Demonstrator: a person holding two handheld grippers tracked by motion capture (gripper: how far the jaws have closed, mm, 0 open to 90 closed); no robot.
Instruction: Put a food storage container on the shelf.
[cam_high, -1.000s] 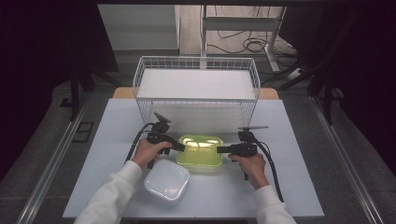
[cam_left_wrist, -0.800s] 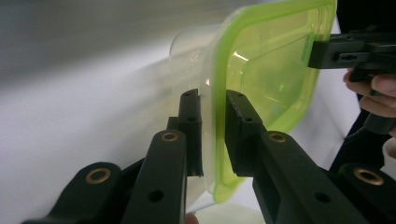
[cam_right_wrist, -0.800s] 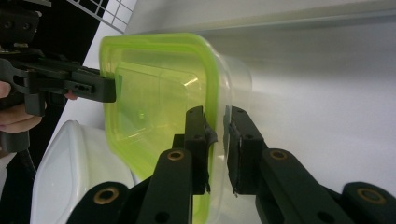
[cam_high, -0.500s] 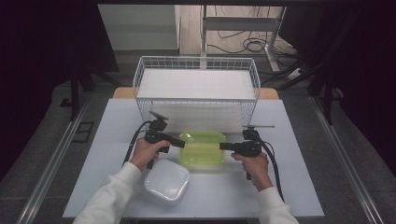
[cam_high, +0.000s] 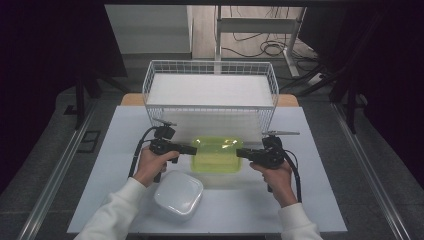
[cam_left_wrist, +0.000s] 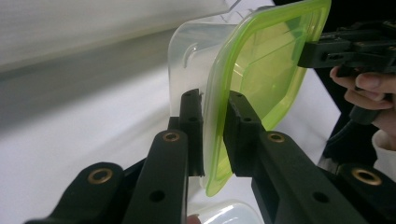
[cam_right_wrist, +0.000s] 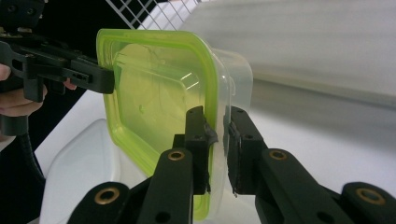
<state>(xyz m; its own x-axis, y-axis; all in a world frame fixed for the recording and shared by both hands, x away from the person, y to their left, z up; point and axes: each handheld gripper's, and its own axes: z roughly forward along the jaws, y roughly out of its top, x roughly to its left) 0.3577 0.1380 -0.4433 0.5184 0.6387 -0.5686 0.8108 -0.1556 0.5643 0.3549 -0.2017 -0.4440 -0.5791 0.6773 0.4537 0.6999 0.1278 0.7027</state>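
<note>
Gripped at mid-frame by left gripper (cam_high: 192, 149) and right gripper (cam_high: 241, 153), each clamped on the green-lidded container (cam_high: 216, 155), opposite rims, for level carrying. Probably clear of the table (cam_high: 320, 200). Headed perhaps for the wire basket (cam_high: 210, 67) above.

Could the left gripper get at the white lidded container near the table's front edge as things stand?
Probably not: the left gripper is shut on the green-lidded container, shared with the right gripper; the white container lies unobstructed.
</note>
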